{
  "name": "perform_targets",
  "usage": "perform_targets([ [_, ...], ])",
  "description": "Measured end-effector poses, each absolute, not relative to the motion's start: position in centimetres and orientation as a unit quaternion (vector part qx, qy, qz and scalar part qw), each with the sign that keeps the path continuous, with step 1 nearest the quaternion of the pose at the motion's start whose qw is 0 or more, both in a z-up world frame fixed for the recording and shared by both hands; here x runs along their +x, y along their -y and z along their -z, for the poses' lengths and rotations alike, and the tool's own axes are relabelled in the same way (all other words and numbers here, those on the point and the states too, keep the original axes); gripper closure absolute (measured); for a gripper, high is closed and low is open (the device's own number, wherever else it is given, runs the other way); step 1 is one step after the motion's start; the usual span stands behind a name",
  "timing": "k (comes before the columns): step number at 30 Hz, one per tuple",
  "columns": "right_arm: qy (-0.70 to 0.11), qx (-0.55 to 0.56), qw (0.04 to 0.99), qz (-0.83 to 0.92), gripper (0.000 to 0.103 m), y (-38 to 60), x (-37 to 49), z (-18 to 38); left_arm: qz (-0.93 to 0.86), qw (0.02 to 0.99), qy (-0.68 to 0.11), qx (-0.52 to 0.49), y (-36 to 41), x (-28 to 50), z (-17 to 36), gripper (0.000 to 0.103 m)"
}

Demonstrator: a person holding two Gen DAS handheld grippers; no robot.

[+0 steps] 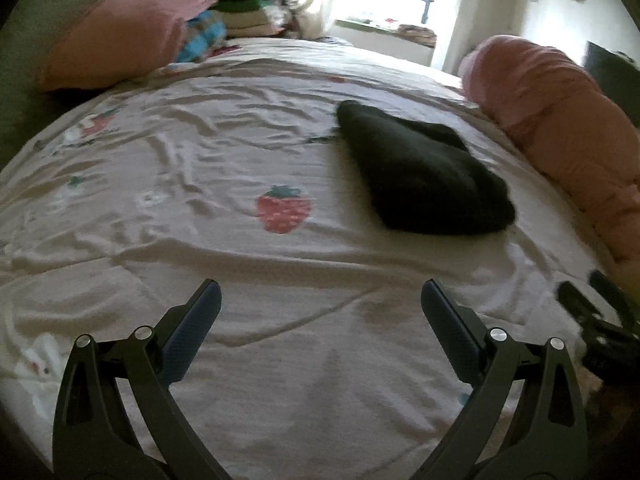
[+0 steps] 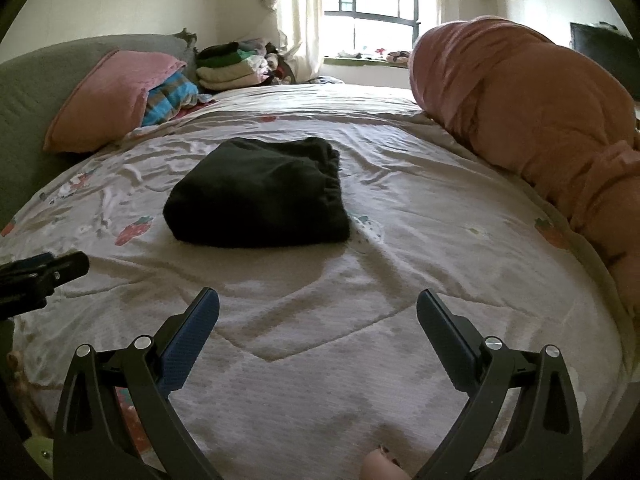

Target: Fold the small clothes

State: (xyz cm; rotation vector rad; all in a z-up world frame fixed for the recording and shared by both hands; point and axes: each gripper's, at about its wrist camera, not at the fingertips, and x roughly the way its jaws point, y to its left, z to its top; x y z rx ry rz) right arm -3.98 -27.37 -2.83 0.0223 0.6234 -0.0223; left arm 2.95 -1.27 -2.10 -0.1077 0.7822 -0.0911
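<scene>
A dark garment [image 1: 420, 172], folded into a compact rectangle, lies on the strawberry-print bedspread [image 1: 240, 240]. In the right wrist view the garment [image 2: 260, 192] sits ahead and slightly left on the bedspread [image 2: 400, 240]. My left gripper [image 1: 320, 300] is open and empty, hovering over the bedspread short of the garment, which lies ahead to its right. My right gripper [image 2: 318, 308] is open and empty, also short of the garment. Each gripper shows at the edge of the other's view: the right one [image 1: 592, 320] and the left one [image 2: 44, 272].
A pink pillow [image 2: 116, 96] and a striped blue cloth [image 2: 168, 98] lie at the far left by a grey headboard [image 2: 32, 92]. A rolled pink quilt [image 2: 540, 120] runs along the right side. Stacked folded clothes [image 2: 228, 66] sit at the back near a window.
</scene>
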Motion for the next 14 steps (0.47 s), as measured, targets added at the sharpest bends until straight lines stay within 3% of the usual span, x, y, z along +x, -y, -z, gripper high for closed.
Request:
perform_targets([
  [8, -0.297, 0.065, 0.944, 0.125, 0.005, 35.2, -6.4, 1.9, -0.01, 0.905, -0.414, -0.098, -3.7, 5.3, 1.4, 0.009],
  [14, -0.284, 0.1, 0.89, 0.342, 0.005, 48.5, -12.8, 2.3, -0.102, 0.896, -0.41, -0.139, -15.3, 8.2, -0.7, 0.009],
])
